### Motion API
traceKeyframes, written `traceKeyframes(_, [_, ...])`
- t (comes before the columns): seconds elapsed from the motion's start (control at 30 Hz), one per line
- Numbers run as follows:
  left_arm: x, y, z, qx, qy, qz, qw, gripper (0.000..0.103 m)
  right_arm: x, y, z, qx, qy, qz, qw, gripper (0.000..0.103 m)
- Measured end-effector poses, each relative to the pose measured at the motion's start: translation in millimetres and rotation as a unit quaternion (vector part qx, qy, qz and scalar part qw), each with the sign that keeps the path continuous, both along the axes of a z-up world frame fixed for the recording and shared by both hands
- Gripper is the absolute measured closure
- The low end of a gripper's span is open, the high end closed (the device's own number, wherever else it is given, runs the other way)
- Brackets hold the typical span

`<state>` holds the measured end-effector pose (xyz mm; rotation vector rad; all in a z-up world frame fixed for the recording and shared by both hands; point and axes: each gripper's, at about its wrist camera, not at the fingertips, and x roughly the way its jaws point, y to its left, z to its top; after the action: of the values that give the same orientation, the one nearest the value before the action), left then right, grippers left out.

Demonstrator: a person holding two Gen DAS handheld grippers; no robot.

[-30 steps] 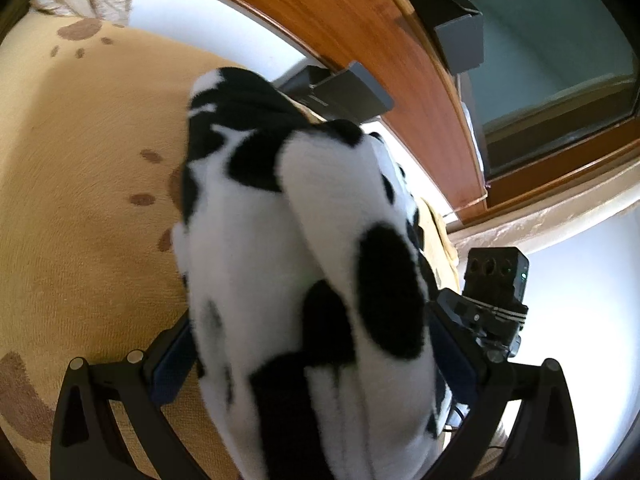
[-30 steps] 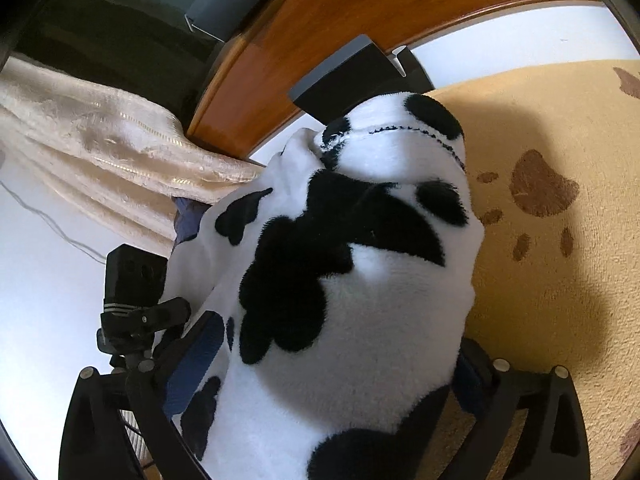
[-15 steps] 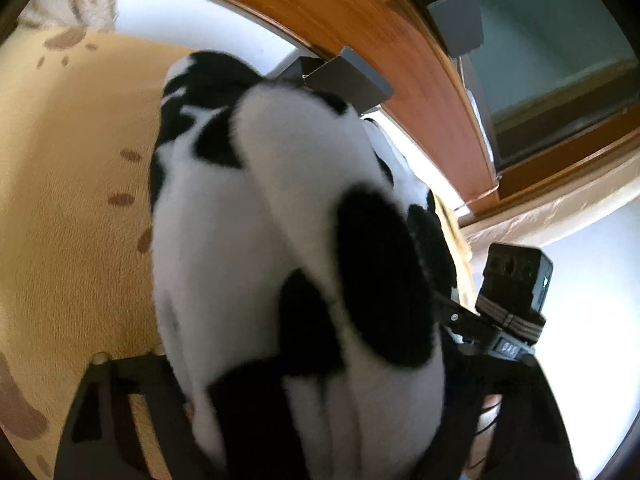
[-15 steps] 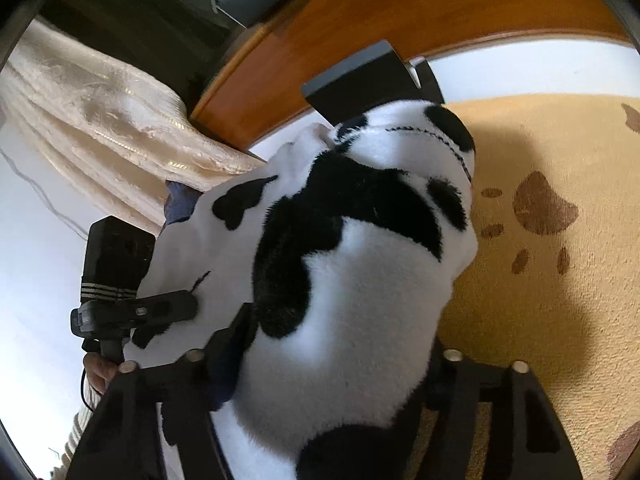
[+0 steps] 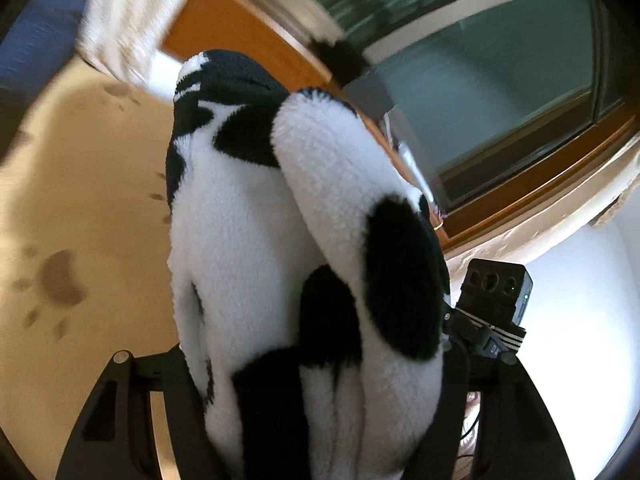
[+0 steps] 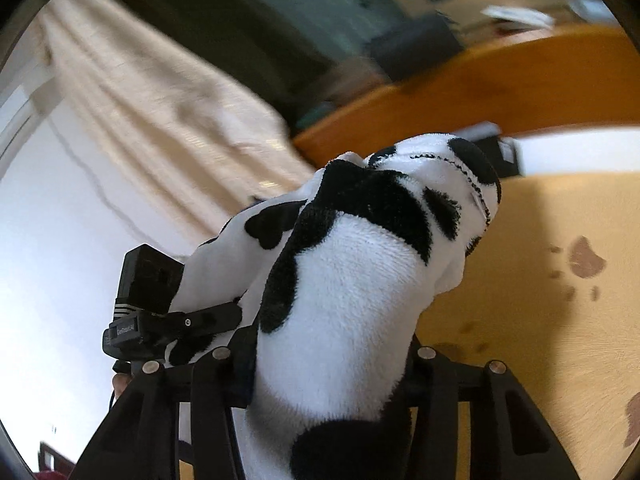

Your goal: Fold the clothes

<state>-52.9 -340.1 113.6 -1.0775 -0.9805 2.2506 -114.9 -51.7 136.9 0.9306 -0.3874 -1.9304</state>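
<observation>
A tan paw-print blanket spreads below both claws, by a wooden window frame. The left gripper and right gripper, jaws just closing, each clamp the bunched black-and-white fleece garment, lifted ahead of them. Folding looks barely begun; every fold remains.

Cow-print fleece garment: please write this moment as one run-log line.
stage: lifting | left gripper: closing, clamped on cow-print fleece garment | right gripper: closing, clamped on same garment | below: paw-print blanket
</observation>
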Motion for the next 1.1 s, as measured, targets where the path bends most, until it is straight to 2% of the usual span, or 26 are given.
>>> traceKeyframes(0.1, [51.8,-27.5,16.7,-0.014,0.014,0.036,0.9992,0.032,28.8,-23.2,16.1,-0.008,0.018,0.041,0.999,0.053])
traceKeyframes(0.23, [121.9,-71.3,24.1,-0.031,0.015,0.092,0.9951,0.032,71.9,-80.5,23.3,-0.008,0.029,0.107,0.994,0.053])
traceKeyframes(0.37, [184.2,-116.4,15.0,-0.046,0.002,0.153,0.9872,0.032,107.7,-140.7,10.9,0.000,0.026,0.162,0.986,0.053])
traceKeyframes(0.5, [234.5,-158.9,-5.9,-0.060,-0.021,0.206,0.9765,0.032,135.2,-195.8,-12.0,0.018,0.020,0.199,0.980,0.053])
traceKeyframes(0.63, [250.5,-180.3,-33.4,-0.087,-0.044,0.232,0.9679,0.031,154.9,-237.6,-35.9,0.053,0.028,0.220,0.974,0.053])
traceKeyframes(0.73, [253.5,-186.6,-56.8,-0.089,-0.059,0.242,0.9643,0.029,161.1,-255.3,-53.3,0.088,0.041,0.222,0.970,0.053])
traceKeyframes(0.8, [251.7,-191.6,-68.8,-0.102,-0.059,0.247,0.9619,0.025,162.3,-260.2,-61.5,0.106,0.050,0.220,0.968,0.052])
traceKeyframes(0.83, [254.1,-193.7,-73.3,-0.109,-0.057,0.249,0.9607,0.019,162.3,-260.2,-63.7,0.113,0.053,0.220,0.968,0.051])
traceKeyframes(0.9, [248.6,-184.4,-77.2,-0.125,-0.051,0.253,0.9580,0.015,162.4,-260.0,-68.2,0.127,0.060,0.218,0.966,0.041])
traceKeyframes(0.97, [242.8,-170.7,-76.6,-0.144,-0.047,0.256,0.9546,0.011,165.9,-257.9,-65.0,0.143,0.087,0.216,0.962,0.038])
traceKeyframes(1.03, [253.6,-169.8,-58.1,-0.184,-0.045,0.269,0.9445,0.009,171.2,-255.9,-56.9,0.158,0.119,0.215,0.956,0.037])
traceKeyframes(1.07, [261.1,-170.2,-47.9,-0.208,-0.043,0.279,0.9365,0.007,175.5,-254.8,-51.3,0.166,0.138,0.213,0.953,0.037])
traceKeyframes(1.1, [272.7,-172.0,-35.3,-0.244,-0.038,0.301,0.9210,0.007,180.6,-253.1,-44.9,0.174,0.161,0.208,0.949,0.036])
